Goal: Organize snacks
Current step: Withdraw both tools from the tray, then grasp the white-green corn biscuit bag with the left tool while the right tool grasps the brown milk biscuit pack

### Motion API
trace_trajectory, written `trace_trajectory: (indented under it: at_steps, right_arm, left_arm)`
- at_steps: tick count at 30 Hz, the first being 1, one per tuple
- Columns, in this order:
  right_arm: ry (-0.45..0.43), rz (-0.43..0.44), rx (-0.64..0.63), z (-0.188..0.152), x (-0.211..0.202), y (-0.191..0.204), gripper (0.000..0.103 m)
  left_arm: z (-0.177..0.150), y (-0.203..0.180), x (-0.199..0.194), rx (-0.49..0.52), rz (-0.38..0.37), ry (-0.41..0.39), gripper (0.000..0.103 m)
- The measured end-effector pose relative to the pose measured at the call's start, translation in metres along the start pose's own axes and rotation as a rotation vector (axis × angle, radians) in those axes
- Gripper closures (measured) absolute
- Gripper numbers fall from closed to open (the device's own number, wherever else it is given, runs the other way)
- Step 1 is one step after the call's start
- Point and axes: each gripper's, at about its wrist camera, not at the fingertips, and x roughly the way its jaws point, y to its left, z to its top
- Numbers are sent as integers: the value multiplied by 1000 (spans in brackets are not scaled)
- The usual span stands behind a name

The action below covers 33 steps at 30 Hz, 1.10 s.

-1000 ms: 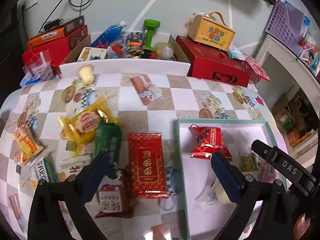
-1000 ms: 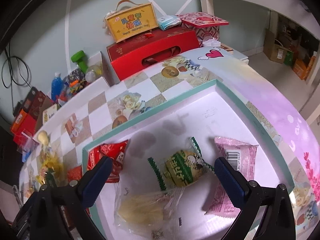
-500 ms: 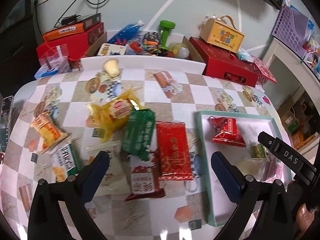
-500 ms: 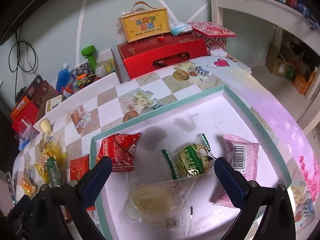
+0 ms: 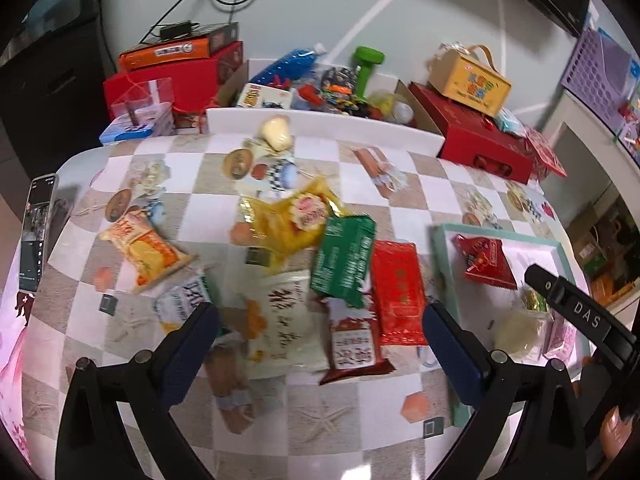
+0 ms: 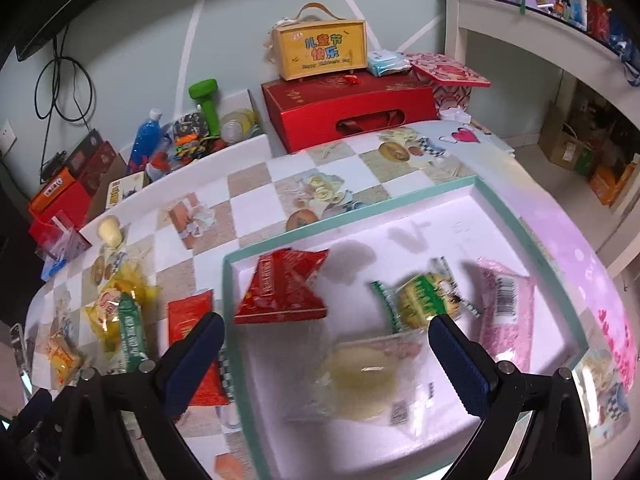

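- Four packets already lie in the teal-rimmed tray (image 6: 532, 248) that fills the right wrist view: a red triangular pack (image 6: 282, 290) at upper left, a green-and-white round snack (image 6: 424, 300) at centre, a pink pack (image 6: 506, 312) at right, and a clear-wrapped pale cake (image 6: 368, 372) at lower centre.
- The loose heap of snacks sits at the centre of the left wrist view, on the checked tablecloth (image 5: 192, 208) left of the tray.
- The left gripper (image 5: 320, 344) hangs over that heap, jaws wide apart and empty; it is the nearer one, I judge.
- Between its fingers lie a white pouch (image 5: 280, 320) and a red-and-white bar (image 5: 352, 344), long axes running away from the camera; a red flat pack (image 5: 396, 292) and a green pack (image 5: 346, 260) overlap just above.
- The right gripper (image 6: 326, 356) hovers over the tray, jaws spread, gripping nothing.
- Motion blur smears the print on most wrappers, and the tray's near corner is cut off by the gripper body.
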Motion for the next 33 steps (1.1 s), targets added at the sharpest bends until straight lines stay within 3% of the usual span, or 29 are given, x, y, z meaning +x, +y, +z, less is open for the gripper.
trace_trajectory:
  at_steps: [4, 15, 28, 33]
  right_arm:
    - [7, -23, -41, -4, 0, 15, 0]
    - [13, 79, -152, -20, 0, 73, 0]
    - [113, 146, -343, -65, 24, 136, 0]
    - [158, 166, -374, -75, 36, 143, 13]
  left_arm:
    - [1, 22, 0, -42, -4, 17, 2]
    - [-4, 96, 2, -223, 36, 34, 2]
    - [-13, 122, 22, -305, 79, 102, 2]
    - [-14, 128, 33, -331, 68, 134, 2]
